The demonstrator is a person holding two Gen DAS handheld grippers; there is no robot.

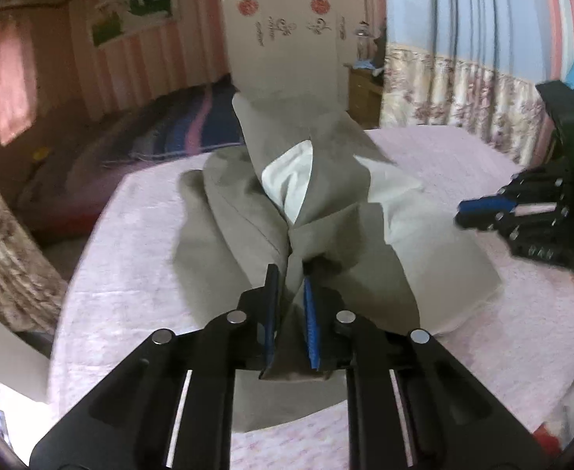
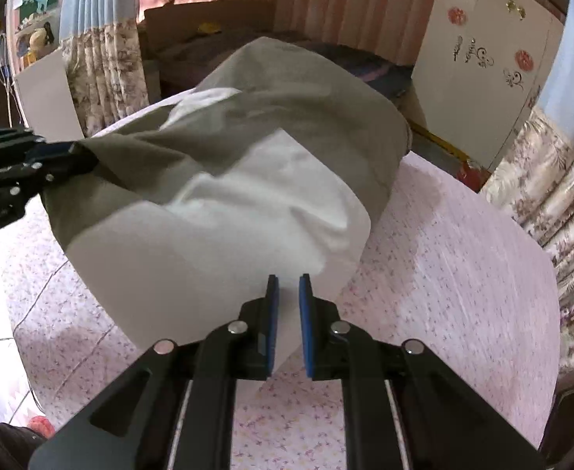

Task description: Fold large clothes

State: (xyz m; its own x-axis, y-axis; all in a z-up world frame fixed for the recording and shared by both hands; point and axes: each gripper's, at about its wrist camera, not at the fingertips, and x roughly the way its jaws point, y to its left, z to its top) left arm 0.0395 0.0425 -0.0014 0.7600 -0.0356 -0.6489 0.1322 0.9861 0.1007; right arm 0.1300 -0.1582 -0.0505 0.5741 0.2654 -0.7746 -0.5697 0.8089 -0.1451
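Two grippers clamp garment (image 1: pixel 247 211) | bedspread (image 1: pixel 130 243) beneath | wardrobe (image 1: pixel 287 39) behind

One large khaki-grey garment with a white lining (image 1: pixel 326 211) lies bunched on one surface covered by a pink floral cloth (image 1: pixel 138 258). Two black hand-held grippers with blue pads are in view: the left hand-held gripper (image 1: pixel 291 274) and the right hand-held gripper (image 2: pixel 289 280), each with two fingers. One white wardrobe (image 1: pixel 287 39) carries two round red stickers (image 1: pixel 247 7). One framed green-and-white picture (image 1: pixel 134 11) hangs on the striped wall. One bed with a dark striped cover (image 1: pixel 177 125) stands behind the surface.
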